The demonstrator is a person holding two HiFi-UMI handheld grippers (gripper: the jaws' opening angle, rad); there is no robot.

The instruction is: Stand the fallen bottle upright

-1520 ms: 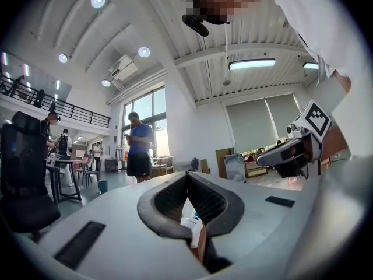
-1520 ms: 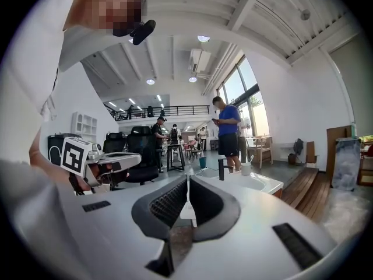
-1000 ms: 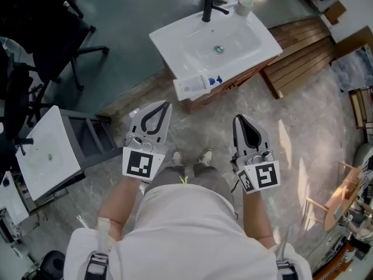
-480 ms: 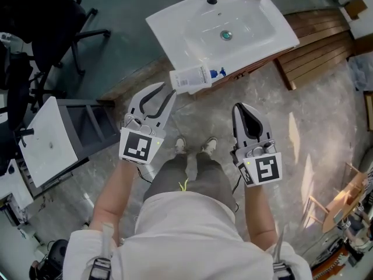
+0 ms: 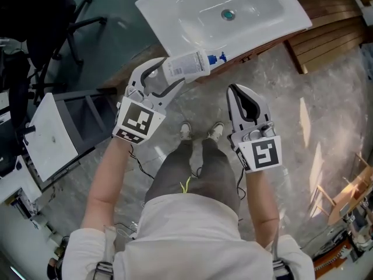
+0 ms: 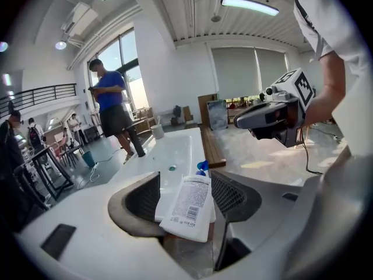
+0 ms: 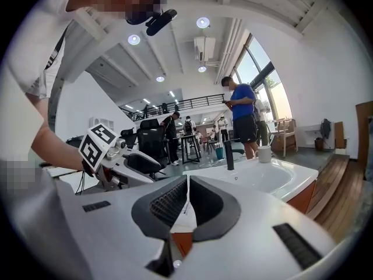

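One fallen bottle [image 5: 186, 66] at sink [image 5: 156, 21] edge, left tongs [image 5: 167, 74] just parting around it, right tongs [image 5: 245, 94] together.

The white washbasin worktop [image 5: 274, 10] carries a white bottle [image 5: 185, 67] lying on its side at the near edge. A black tap [image 7: 229, 154] and a white cup [image 7: 265, 154] stand at the far edge.

Wht tee [image 5: 192, 238], gry trousers [image 5: 195, 171], wht hand-held grippers [image 5: 169, 74] [image 5: 238, 90]
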